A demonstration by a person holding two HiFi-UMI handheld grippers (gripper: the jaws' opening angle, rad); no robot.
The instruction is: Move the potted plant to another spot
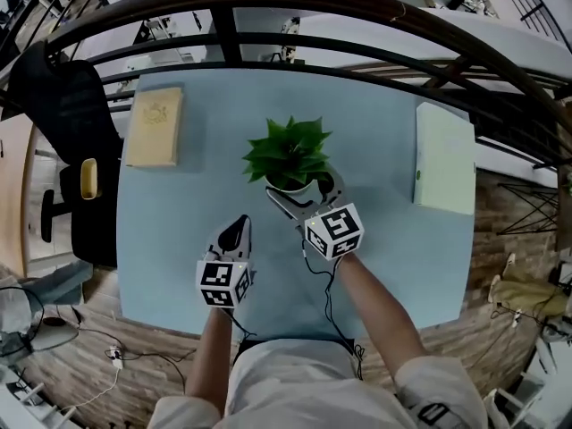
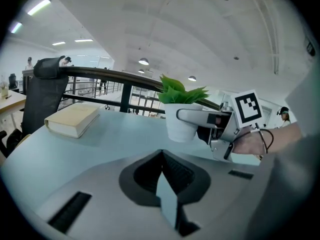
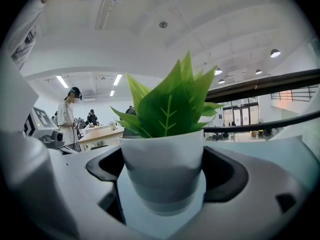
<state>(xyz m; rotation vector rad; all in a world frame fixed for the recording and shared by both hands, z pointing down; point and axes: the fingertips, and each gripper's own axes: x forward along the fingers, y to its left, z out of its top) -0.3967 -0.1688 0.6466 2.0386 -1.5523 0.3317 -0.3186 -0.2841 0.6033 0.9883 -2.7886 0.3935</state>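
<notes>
— Right hand-held gripper [image 1: 306, 191] has its jaws pressed against both sides of the potted plant [image 1: 290, 155], up near the rim of the white pot. See it?

— Yes. The plant is mid-table [image 1: 179, 266], a little towards the far edge. I can't tell whether the base rests on the surface or sits just off it.

— And the left hand-held gripper [image 1: 239, 231]?

— Jaws pressed together with nothing in them. It hangs over the table just beside the right one, nearer the person.

— What worries you?

— Two pads on a smooth round wall, I'd say. Swing it quickly and the pot could pivot between the pads and tip, leaves first.

— It tapers downward, so a slip should wedge at the rim rather than fall through.

— Likely, but a loosened squeeze would set it down crooked. A leftward path also passes over the empty gripper, and a clip there could knock the pot loose.

— The tan book [image 1: 154, 128] at far left, the pale green book [image 1: 444, 159] at right?

— Both are well apart from the plant. They're only trouble if the new spot crowds one of them.
</notes>
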